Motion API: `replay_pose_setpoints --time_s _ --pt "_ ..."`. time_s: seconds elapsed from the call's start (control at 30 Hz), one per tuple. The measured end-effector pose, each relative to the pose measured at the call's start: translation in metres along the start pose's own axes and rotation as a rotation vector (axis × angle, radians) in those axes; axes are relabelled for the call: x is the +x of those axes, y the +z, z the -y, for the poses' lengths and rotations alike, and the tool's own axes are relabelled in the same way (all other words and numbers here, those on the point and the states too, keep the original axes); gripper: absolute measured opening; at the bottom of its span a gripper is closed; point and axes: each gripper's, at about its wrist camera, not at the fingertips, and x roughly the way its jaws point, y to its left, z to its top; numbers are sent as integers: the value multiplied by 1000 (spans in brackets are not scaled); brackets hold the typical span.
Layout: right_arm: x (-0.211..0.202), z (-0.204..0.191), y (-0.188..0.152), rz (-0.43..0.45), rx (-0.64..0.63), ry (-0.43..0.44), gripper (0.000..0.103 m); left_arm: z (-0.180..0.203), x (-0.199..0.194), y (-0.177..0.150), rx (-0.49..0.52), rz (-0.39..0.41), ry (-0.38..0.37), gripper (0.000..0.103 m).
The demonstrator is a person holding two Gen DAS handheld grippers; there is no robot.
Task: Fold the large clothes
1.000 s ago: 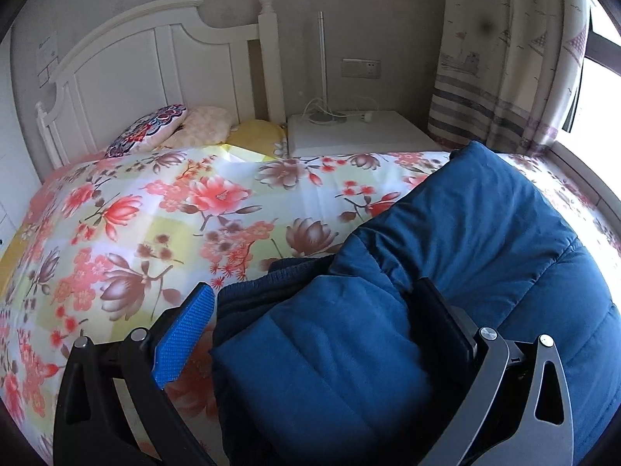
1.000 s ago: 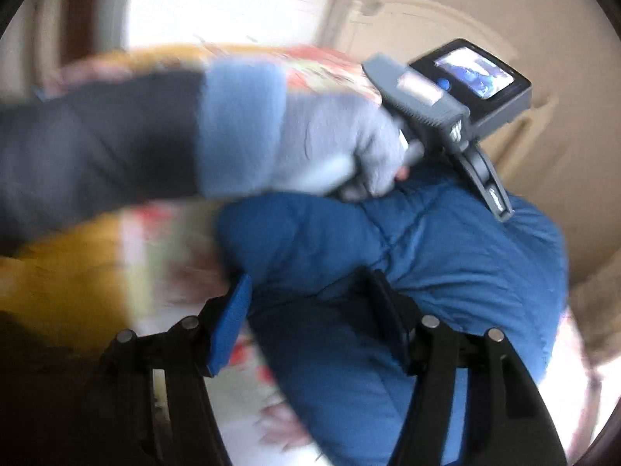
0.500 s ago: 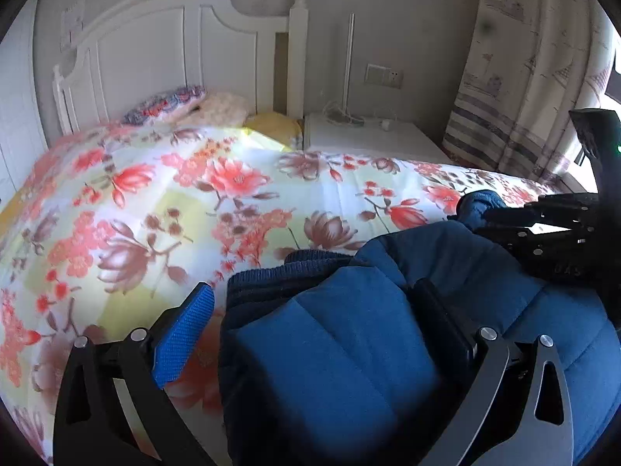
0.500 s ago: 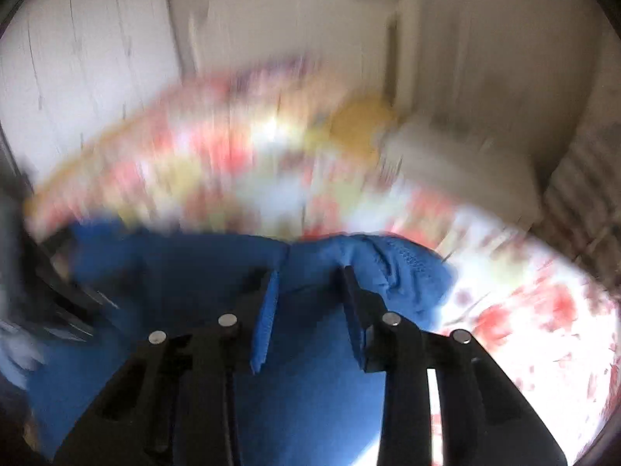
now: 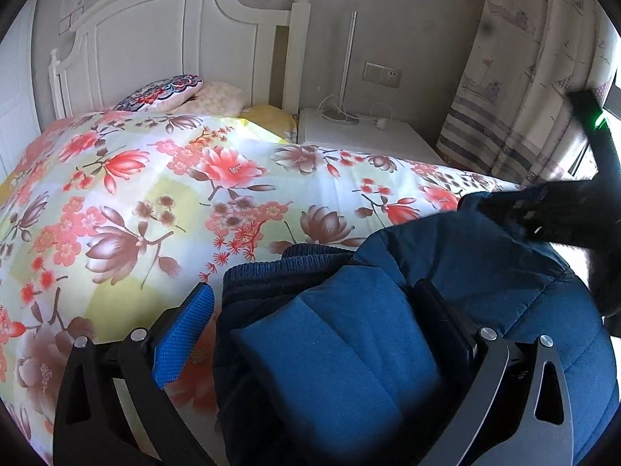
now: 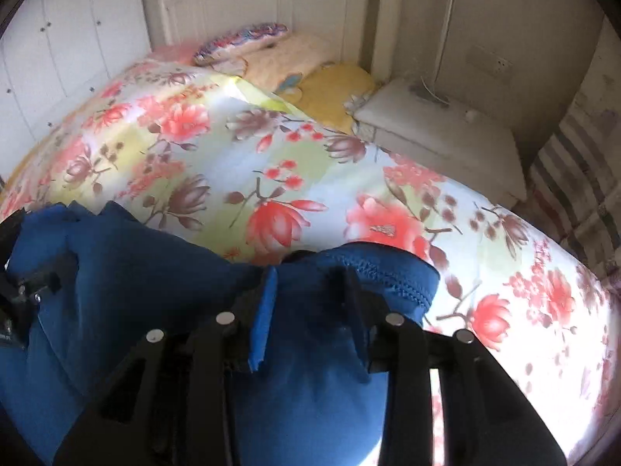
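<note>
- Left wrist view: the left gripper (image 5: pixel 310 326) has its jaws spread wide, a fold of the blue jacket (image 5: pixel 458 272) lying between them, not pinched
- The jacket sits on the floral quilt (image 5: pixel 155 194) of the bed, its ribbed hem (image 5: pixel 287 268) toward the headboard (image 5: pixel 163 46)
- The right gripper (image 5: pixel 559 206) is dark and blurred at the jacket's far right edge
- A nightstand (image 5: pixel 372 136) stands beside the bed, a curtain (image 5: pixel 528 77) to its right
- Right wrist view: the right gripper (image 6: pixel 310 303) has its jaws narrowed and pinching the jacket's (image 6: pixel 155 272) stitched edge (image 6: pixel 392 275)
- Pillows (image 6: pixel 271 50) lie by the headboard
</note>
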Motion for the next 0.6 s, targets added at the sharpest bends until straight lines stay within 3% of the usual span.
replay_pose_setpoints --time_s 0.03,0.13,0.23,0.3,0.4,0.53,0.6 --pt "-15 -11 5 37 -36 -46 35 0 0 0 -1 -1 -3 99" --pt "-46 -42 7 135 -122 -4 40 0 0 0 -5 0 -5 99" --pt "2 -66 -5 -42 -234 -11 43 -4 -8 3 -14 -9 -3 99" --pt "-1 -59 -1 -55 -206 4 43 -14 -33 1 -49 46 33 99" --pt "-24 -66 1 -26 -266 -58 43 -33 -98 -16 -103 150 63 98" --pt "-68 -85 8 92 -261 60 47 -28 -181 -64 -93 236 22 98" --pt "-82 -108 12 118 -309 156 47 -12 -200 -88 -59 236 -11 98"
